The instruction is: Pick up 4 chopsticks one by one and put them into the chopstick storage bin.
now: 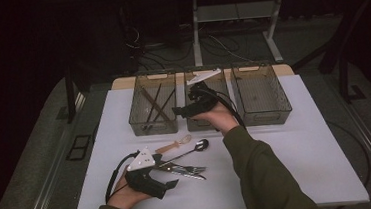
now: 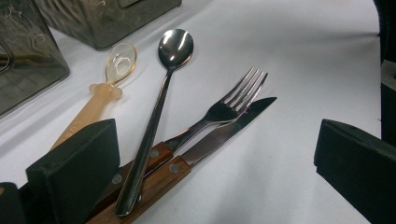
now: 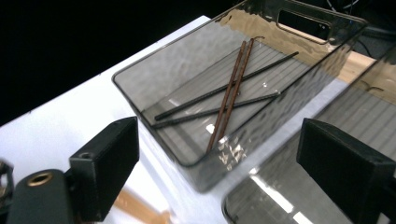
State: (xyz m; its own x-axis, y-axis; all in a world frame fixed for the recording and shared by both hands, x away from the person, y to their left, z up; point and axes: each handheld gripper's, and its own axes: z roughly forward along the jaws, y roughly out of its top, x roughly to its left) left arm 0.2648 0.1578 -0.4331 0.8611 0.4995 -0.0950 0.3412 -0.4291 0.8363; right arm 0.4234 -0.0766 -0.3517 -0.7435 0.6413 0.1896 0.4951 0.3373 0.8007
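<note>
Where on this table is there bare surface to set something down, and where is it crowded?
Free: the white table right of the right sleeve, in front of the empty right bin, and the strip left of the left bin. Crowded: beside the left gripper, where spoon, fork and knife overlap.

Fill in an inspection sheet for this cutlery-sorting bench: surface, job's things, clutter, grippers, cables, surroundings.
Surface: white table, bare on its right side.
Job's things: chopsticks lie crossed in the left bin; middle bin and right bin stand beside it. Metal spoon, fork, knife and amber plastic spoon lie together on the table.
Clutter: nothing seen.
Grippers: left gripper open, beside the cutlery; right gripper open, nothing between its jaws, by the left bin.
Cables: one trails from each gripper; more on the floor behind.
Surroundings: dark room, grey floor, a desk frame beyond.
</note>
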